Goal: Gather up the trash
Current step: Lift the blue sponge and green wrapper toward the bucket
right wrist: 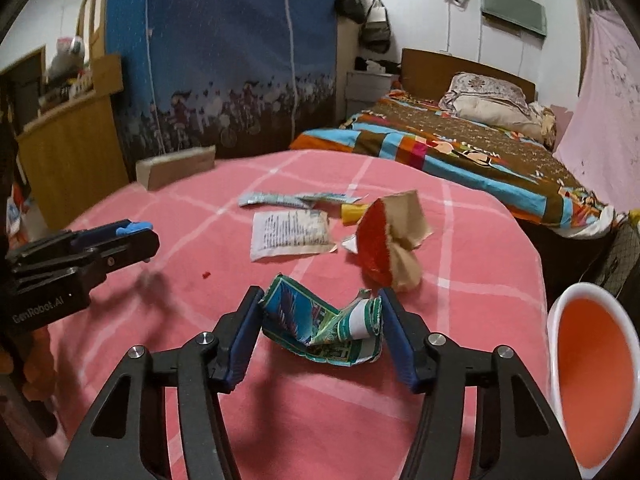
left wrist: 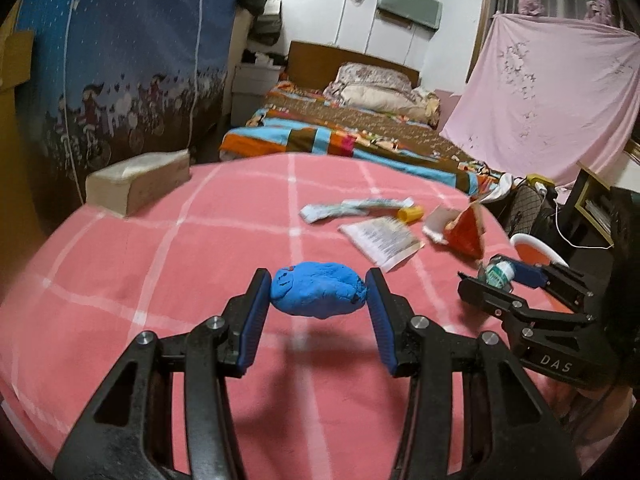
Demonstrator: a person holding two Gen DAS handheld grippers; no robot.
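My left gripper (left wrist: 319, 295) is shut on a blue lump of clay (left wrist: 319, 289) and holds it above the pink checked cloth (left wrist: 160, 264). My right gripper (right wrist: 320, 328) is shut on a crumpled teal and white wrapper (right wrist: 320, 326) just above the cloth; it also shows in the left wrist view (left wrist: 498, 274). More trash lies further back: a printed white packet (right wrist: 290, 233), a torn red and brown paper bag (right wrist: 390, 240), a long pale wrapper (right wrist: 288, 199) and a yellow cap (left wrist: 411, 213). A white bin with an orange inside (right wrist: 588, 376) stands at the right edge.
A tissue box (left wrist: 138, 182) sits at the cloth's far left corner. A bed with a colourful blanket (right wrist: 460, 152) lies behind. A blue printed curtain (left wrist: 120, 60) hangs at the left, a pink sheet (left wrist: 552, 92) at the right. A small red crumb (right wrist: 206, 275) lies on the cloth.
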